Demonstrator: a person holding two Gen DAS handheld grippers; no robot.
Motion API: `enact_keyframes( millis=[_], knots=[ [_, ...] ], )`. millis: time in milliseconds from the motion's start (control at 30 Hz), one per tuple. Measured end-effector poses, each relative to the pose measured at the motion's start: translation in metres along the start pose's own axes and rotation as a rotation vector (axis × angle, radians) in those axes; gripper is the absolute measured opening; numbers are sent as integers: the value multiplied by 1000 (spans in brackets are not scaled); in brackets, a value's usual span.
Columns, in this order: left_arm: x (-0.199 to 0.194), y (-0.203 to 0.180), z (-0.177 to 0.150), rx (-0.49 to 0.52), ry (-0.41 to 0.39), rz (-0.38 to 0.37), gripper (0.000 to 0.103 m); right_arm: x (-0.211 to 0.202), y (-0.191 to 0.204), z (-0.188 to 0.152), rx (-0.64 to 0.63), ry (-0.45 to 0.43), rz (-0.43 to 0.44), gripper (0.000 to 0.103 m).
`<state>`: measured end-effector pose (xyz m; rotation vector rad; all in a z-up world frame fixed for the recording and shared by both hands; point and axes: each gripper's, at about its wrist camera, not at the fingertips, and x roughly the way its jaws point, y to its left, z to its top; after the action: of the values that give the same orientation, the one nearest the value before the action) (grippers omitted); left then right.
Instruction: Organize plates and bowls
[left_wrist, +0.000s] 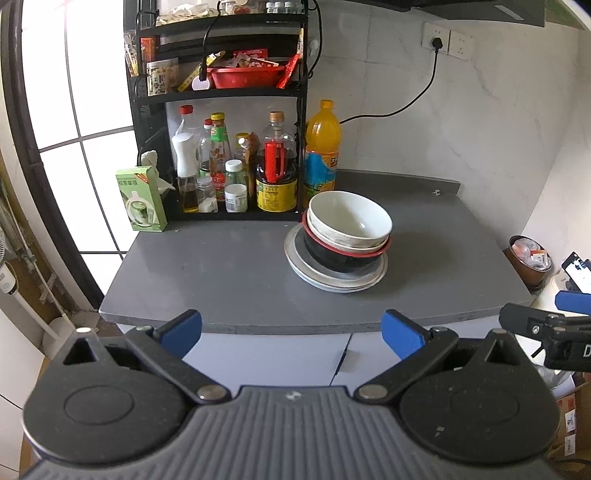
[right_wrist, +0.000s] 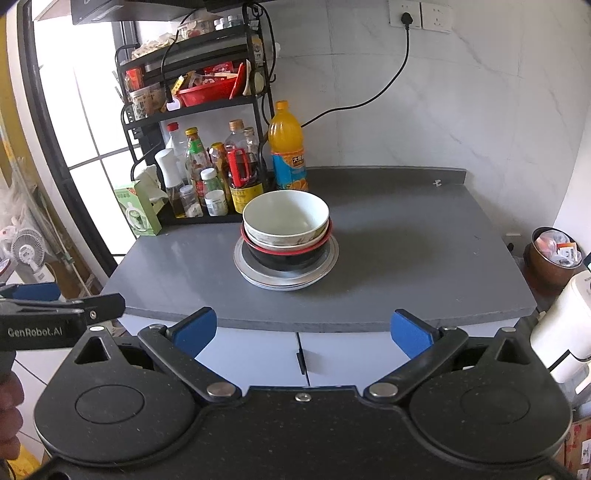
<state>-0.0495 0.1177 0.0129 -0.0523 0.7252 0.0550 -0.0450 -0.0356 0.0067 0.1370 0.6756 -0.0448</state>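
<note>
A stack stands on the grey counter (left_wrist: 221, 266) (right_wrist: 406, 258). At the bottom are white plates (left_wrist: 332, 278) (right_wrist: 284, 278), on them a black bowl with a red rim (left_wrist: 343, 258) (right_wrist: 286, 258), and on top nested white bowls (left_wrist: 349, 218) (right_wrist: 285, 218). My left gripper (left_wrist: 291, 330) is open and empty, held in front of the counter's near edge. My right gripper (right_wrist: 303, 330) is open and empty too, also short of the near edge. Each gripper shows at the side of the other's view.
A black rack (left_wrist: 221, 96) (right_wrist: 192, 92) with sauce bottles stands at the back left. An orange juice bottle (left_wrist: 322, 147) (right_wrist: 287, 147) is just behind the stack. A green tissue box (left_wrist: 142, 199) (right_wrist: 136, 206) sits left. A bin (right_wrist: 554, 254) is at the right.
</note>
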Motion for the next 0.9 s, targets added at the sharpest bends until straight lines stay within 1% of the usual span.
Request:
enact_keyframes(
  millis=[167, 333, 600, 900],
  knots=[
    [-2, -9, -2, 10, 6, -18, 103, 0, -4, -1, 10, 2, 3, 101],
    [-5, -14, -4, 5, 4, -20, 103, -2, -6, -2, 9, 1, 20, 99],
    [-9, -18, -6, 10, 3, -14, 103, -2, -7, -3, 7, 7, 23, 99],
    [-10, -13, -2, -25, 6, -5, 103, -1, -5, -3, 3, 3, 20, 99]
  ],
)
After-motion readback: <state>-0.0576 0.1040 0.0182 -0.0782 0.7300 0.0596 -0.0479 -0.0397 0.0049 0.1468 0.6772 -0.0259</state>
